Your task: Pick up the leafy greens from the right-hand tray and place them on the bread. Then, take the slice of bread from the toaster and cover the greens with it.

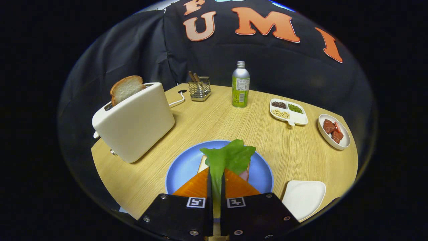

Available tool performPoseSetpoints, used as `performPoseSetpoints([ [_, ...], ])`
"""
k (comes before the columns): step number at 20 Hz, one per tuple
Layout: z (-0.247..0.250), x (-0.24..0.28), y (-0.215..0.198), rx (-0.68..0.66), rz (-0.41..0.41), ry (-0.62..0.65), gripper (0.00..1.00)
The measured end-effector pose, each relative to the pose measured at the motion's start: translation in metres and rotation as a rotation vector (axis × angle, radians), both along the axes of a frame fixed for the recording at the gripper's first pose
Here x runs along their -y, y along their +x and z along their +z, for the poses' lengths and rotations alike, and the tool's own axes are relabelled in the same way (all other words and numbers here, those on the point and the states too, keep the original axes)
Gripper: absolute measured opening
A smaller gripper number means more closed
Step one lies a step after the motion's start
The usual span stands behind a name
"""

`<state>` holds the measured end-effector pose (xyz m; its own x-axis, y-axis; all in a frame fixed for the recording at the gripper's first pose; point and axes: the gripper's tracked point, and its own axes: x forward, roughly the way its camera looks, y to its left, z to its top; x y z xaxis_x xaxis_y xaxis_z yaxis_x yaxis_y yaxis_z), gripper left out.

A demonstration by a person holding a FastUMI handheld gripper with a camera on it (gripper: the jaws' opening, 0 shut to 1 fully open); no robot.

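Over the round blue plate (182, 167), the gripper (216, 179) is clamped on the stem of the floppy green lettuce leaf (230, 155), just above the pale bread (202, 164) with its pink filling. Judging by that, the greens aren't released yet. The browned slice (126, 87) sits in the smooth cream toaster (137, 122), untouched.

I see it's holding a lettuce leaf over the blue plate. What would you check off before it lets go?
1. Lettuce leaf pinched between both fingers of the gripper: ok.
2. Leaf hanging over the bread on the blue plate: ok.
3. Leaf already resting on the bread: cannot tell.
4. Bread slice standing in the toaster, ready for later: ok.
5. White tray beside the plate, out of the way: ok.
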<state>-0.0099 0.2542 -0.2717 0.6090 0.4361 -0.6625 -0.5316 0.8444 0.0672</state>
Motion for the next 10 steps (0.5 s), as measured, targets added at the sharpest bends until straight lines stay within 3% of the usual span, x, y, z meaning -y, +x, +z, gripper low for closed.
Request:
performPoseSetpoints([
  [5,-0.0086,0.0006,0.0011,-0.003,0.016,-0.011,0.19],
  [10,-0.0108,0.0038,0.0010,-0.001,0.001,-0.030,0.40],
])
